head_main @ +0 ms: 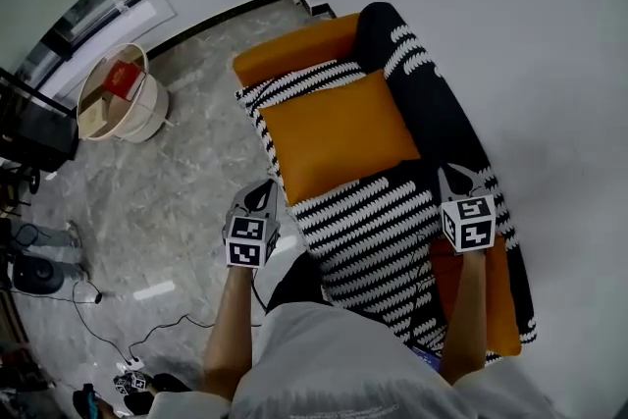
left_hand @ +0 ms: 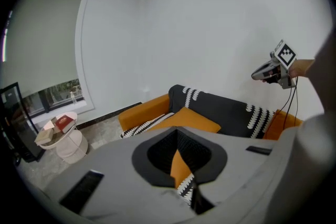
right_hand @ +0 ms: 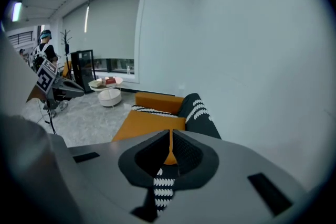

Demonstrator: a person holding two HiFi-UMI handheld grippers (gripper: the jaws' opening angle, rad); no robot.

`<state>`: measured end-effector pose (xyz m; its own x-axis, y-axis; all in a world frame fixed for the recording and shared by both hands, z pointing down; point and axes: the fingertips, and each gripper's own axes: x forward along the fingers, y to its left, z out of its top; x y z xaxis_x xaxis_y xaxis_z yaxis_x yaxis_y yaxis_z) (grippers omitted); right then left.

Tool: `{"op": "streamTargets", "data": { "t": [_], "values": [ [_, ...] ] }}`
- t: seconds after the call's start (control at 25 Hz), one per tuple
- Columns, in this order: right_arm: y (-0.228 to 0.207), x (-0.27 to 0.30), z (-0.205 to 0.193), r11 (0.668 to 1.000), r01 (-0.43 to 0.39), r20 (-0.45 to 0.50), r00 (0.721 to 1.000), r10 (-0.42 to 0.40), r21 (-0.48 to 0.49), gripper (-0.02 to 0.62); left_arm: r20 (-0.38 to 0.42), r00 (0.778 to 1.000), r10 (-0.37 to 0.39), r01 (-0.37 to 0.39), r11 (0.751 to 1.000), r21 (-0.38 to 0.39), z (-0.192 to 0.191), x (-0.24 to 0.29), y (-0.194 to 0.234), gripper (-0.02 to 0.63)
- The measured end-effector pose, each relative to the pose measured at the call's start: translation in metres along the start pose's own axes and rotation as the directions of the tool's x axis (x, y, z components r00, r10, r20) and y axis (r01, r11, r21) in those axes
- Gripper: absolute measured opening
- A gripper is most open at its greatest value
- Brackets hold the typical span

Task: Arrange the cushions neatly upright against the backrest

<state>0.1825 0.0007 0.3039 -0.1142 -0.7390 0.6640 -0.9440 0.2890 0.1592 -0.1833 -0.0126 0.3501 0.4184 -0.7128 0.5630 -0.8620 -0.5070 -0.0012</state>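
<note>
Left claw (head_main: 261, 196): one; jaws pressed together on nothing; I hold it in the air just off the sofa's (head_main: 294, 49) front edge, clear of the work

Right claw (head_main: 457, 180): one; jaws likewise closed and empty, raised over the backrest (head_main: 432, 103)

Cushion (head_main: 339, 134): one that I can count, orange; it lies flat on the striped seat (head_main: 368, 221), not upright, so I judge it needs lifting against the backrest

Side table (head_main: 147, 113): one, round, well apart on the floor
</note>
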Motion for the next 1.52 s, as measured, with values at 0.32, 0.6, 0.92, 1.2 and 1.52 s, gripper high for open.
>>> {"op": "streamTargets", "data": {
  "t": [0.32, 0.6, 0.92, 1.2, 1.52],
  "values": [
    [-0.019, 0.084, -0.015, 0.996, -0.045, -0.090, 0.995, 0.052, 0.071, 0.003, -0.091, 0.996, -0.003, -0.001, 0.999, -0.042, -0.028, 0.070, 0.020, 0.005],
    [-0.041, 0.135, -0.047, 0.988, -0.071, -0.202, 0.974, 0.099, 0.140, 0.005, -0.198, 0.980, -0.034, 0.016, 0.996, -0.089, -0.066, 0.116, 0.028, 0.005],
    [-0.066, 0.189, -0.108, 0.985, -0.072, -0.338, 0.933, 0.122, 0.158, 0.030, -0.340, 0.936, -0.093, 0.072, 0.995, -0.073, -0.126, 0.160, 0.012, 0.025],
    [-0.064, 0.229, -0.163, 0.976, -0.119, -0.427, 0.884, 0.188, 0.182, 0.056, -0.441, 0.887, -0.136, 0.075, 0.985, -0.153, -0.182, 0.180, -0.002, 0.063],
    [-0.060, 0.274, -0.196, 0.977, -0.142, -0.517, 0.831, 0.205, 0.160, 0.078, -0.522, 0.836, -0.169, 0.064, 0.975, -0.212, -0.230, 0.190, 0.003, 0.084]
  ]
}}
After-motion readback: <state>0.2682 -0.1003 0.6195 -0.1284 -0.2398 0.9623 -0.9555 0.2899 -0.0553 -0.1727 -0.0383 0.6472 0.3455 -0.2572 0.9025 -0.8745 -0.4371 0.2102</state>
